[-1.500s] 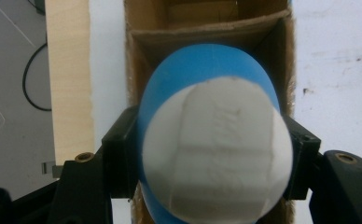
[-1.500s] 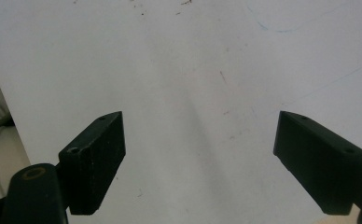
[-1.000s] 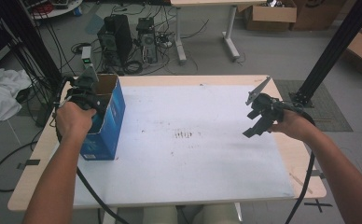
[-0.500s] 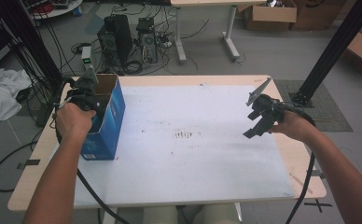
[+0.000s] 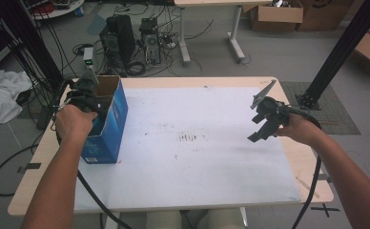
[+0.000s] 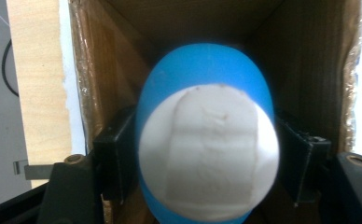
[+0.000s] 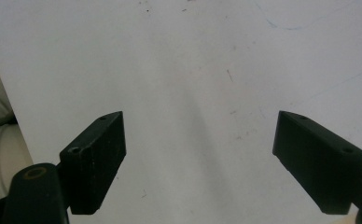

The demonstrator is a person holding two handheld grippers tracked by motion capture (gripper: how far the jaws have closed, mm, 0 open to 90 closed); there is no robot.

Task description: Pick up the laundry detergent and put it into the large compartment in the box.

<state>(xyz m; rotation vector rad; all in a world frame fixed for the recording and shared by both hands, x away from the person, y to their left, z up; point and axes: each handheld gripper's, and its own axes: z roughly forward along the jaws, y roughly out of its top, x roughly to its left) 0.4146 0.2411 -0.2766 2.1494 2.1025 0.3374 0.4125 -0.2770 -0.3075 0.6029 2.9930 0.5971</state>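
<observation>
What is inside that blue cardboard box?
The left hand-held gripper holds a blue and white egg-shaped object inside the blue box. That object hides the box's bottom, so anything beneath is unseen.

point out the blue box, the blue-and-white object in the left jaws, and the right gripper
blue box (image 5: 110, 125), high view, its blue side wall
blue-and-white object (image 6: 207, 158), left gripper view, its white face
right gripper (image 7: 200, 161), right gripper view, midway between its fingertips
</observation>
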